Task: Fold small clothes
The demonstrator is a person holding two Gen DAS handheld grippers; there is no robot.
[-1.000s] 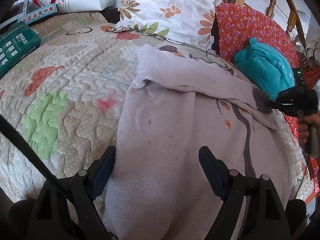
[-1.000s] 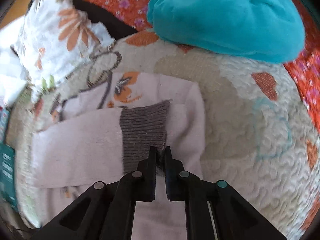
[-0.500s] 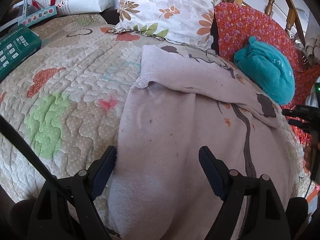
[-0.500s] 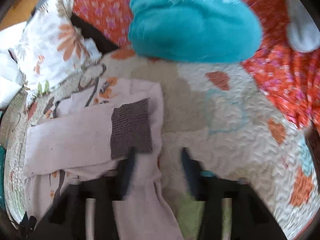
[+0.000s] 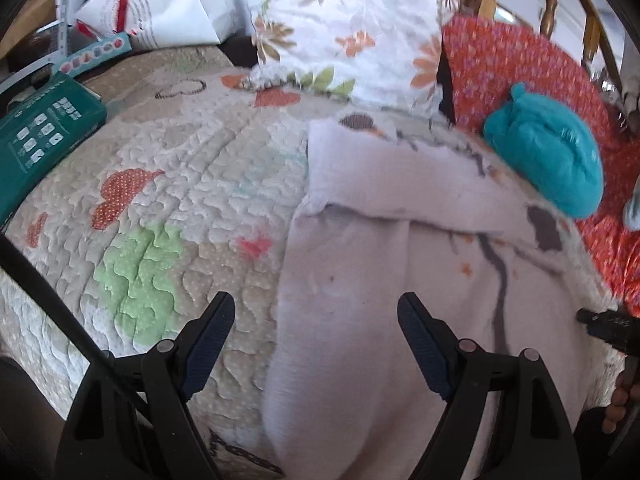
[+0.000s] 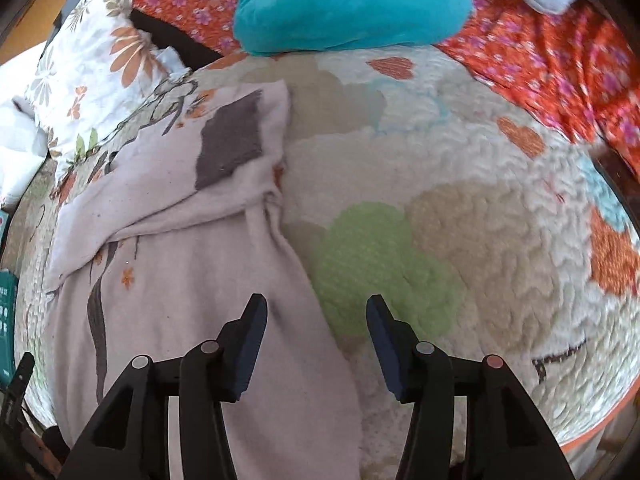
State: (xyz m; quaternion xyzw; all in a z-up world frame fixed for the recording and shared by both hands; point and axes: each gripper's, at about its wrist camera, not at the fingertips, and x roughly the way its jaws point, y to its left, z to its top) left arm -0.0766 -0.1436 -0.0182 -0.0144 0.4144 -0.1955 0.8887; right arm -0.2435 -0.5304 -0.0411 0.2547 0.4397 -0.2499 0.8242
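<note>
Left gripper (image 5: 316, 320) and right gripper (image 6: 316, 330), both wide open and empty, flank the near hem of the pale sweater (image 5: 400, 280) on the bed quilt (image 5: 180, 184); its long axis runs away, folded sleeve cuff (image 6: 230, 140) farthest.

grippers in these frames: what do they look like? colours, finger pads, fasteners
Both alike. Left gripper and right gripper: matte black plastic linkage arms with triangular cut-outs, round silver pivot screws, one pinkish on the right. The fingers carry dark navy ribbed pads. No cables or markings visible.
</note>
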